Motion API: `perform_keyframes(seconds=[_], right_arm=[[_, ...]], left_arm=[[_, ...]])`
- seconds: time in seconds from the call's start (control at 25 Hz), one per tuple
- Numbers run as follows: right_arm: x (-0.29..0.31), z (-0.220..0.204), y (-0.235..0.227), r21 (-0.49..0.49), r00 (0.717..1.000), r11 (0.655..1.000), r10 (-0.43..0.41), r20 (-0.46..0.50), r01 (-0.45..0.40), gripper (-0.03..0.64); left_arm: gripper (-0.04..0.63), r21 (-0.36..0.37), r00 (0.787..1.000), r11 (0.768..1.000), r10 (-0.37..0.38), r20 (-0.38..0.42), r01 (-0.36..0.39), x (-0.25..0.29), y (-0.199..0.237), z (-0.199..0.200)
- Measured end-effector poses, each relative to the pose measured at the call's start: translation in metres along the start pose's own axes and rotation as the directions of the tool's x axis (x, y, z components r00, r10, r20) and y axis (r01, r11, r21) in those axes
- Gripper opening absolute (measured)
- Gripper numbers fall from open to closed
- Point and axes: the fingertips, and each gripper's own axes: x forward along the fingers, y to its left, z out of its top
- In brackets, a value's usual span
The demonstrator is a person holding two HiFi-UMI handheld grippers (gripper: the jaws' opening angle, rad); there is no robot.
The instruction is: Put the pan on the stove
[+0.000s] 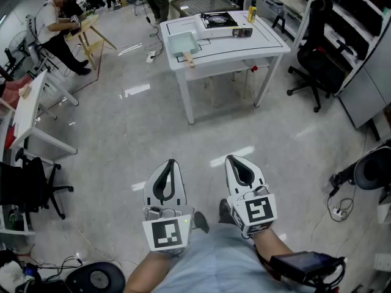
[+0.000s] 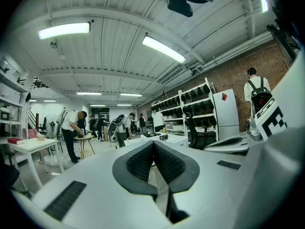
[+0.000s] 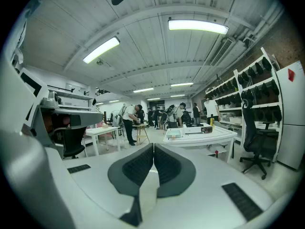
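With the left gripper (image 1: 170, 163) and right gripper (image 1: 234, 160) both clenched empty at lower centre, the pan (image 1: 181, 43) sits on the table (image 1: 244, 45) at upper middle, just left of the stove (image 1: 216, 21), and looks rigid, lightish, best gripped by its wooden handle (image 1: 189, 58).

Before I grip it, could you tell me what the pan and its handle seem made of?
Pan: probably coated metal, pale blue-green, matte, with an even colour; too distant for certainty. Handle: likely bare wood, given its tan, unpainted look.
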Motion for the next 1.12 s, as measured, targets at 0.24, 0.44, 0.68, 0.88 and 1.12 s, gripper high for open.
perform_keyframes(seconds=[0.24, 0.44, 0.68, 0.88, 1.12], right_arm=[[0.007, -0.004, -0.02, 0.011, 1.0, 1.0, 0.004, -0.007, -0.004, 0.048], [0.02, -0.007, -0.051, 0.054, 0.998, 0.997, 0.06, -0.015, -0.059, 0.051], [0.034, -0.003, -0.09, 0.074, 0.996, 0.994, 0.081, -0.025, -0.079, 0.052], [0.055, -0.004, -0.105, 0.085, 0.995, 0.993, 0.084, -0.051, -0.079, 0.052], [0.109, -0.001, -0.112, 0.074, 0.995, 0.995, 0.078, -0.066, -0.073, 0.052]], left_arm=[[0.018, 0.0, 1.0, 1.0, 0.003, -0.013, -0.003, 0.017, -0.012, -0.005], [0.018, 0.008, 0.999, 1.0, 0.01, -0.034, -0.01, 0.048, -0.034, -0.006], [0.018, 0.018, 0.999, 1.0, 0.026, -0.043, -0.025, 0.077, -0.058, -0.001], [0.018, 0.019, 0.997, 0.998, 0.063, -0.046, -0.062, 0.093, -0.053, 0.001], [0.018, 0.003, 0.992, 0.994, 0.106, -0.067, -0.106, 0.128, -0.013, -0.011]])
